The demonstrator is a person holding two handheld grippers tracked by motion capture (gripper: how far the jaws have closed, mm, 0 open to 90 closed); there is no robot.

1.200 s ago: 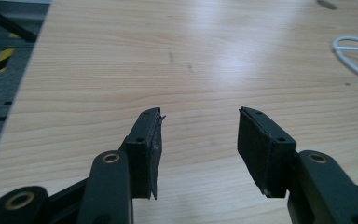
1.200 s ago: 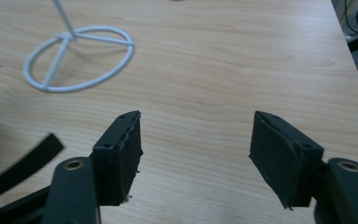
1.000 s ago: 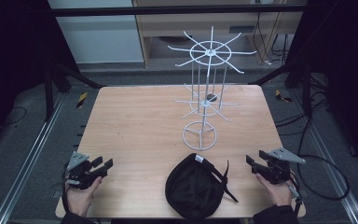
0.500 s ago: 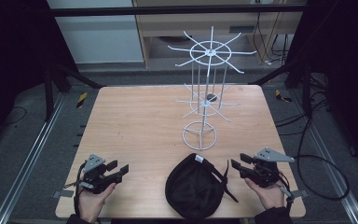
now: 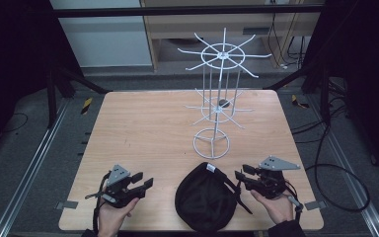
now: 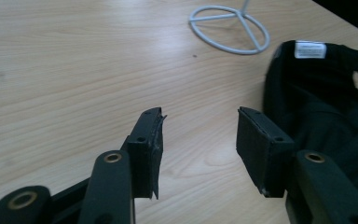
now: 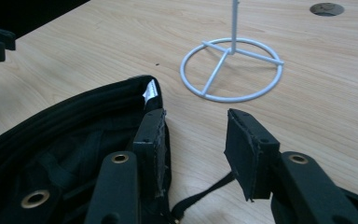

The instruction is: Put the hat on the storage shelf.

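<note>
A black cap [image 5: 205, 197] lies inside-up near the front edge of the wooden table [image 5: 143, 123], its white label toward the rack. Behind it stands a white wire rack [image 5: 223, 55] on a ring base. My left gripper [image 5: 143, 180] is left of the cap, open over bare wood, its jaws just closing a little with nothing between them. In its own view [image 6: 199, 116] the cap [image 6: 326, 112] is beside the right jaw. My right gripper [image 5: 242, 173] is at the cap's right rim, open, jaws just closing. In its own view [image 7: 196, 116] the left jaw overlaps the cap [image 7: 65, 140] and a strap lies under the gap.
The rack's ring base [image 6: 249, 30] [image 7: 214, 73] stands just beyond the cap. A dark round hole [image 7: 326, 8] sits in the table behind the rack. The table's front edge runs close under both hands. Metal rails and cables lie on the floor either side.
Both hands have moved inward toward the cap, the left one to the right and the right one to the left. The right jaws stand narrower than before.
</note>
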